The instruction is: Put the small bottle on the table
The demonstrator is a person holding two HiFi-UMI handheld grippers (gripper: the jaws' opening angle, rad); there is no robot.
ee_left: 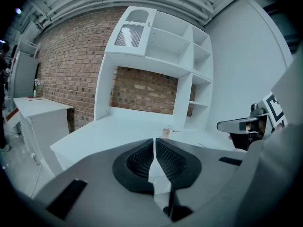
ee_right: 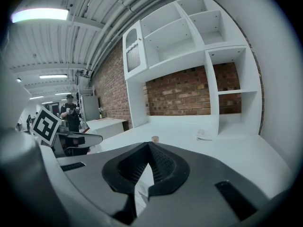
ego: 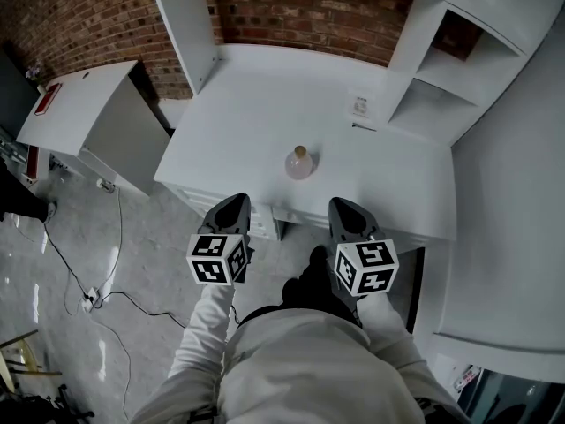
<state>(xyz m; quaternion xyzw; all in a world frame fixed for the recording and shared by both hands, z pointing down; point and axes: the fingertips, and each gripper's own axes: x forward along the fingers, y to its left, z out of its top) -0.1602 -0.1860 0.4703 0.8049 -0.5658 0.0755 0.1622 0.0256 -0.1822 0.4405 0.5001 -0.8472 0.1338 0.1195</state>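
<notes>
**Brick-walled test studio, furnished in white**

A bare brick wall [ego: 300, 7] backs a white desk [ego: 256, 113] topped with open shelving [ee_right: 184, 41]. A second white table [ego: 84, 95] stands at far left. Exposed ceiling pipes [ee_right: 118, 13] and a strip light [ee_right: 40, 14] give the hall an industrial look. Loose cables [ego: 88, 300] trail across the polished floor [ego: 132, 237] at near left, and a person [ee_right: 72, 115] stands far off, which points to a lab or studio.

The white table [ego: 256, 113] is being backed by a red brick wall [ego: 300, 7] and flanked by a white shelf unit [ee_right: 189, 37]. A second white desk [ego: 84, 104] is being kept at the left, on a glossy grey floor [ego: 146, 254] where black cables [ego: 88, 300] are being trailed. The ribbed ceiling [ee_right: 94, 27] is being lit by a strip light [ee_right: 40, 14].
</notes>
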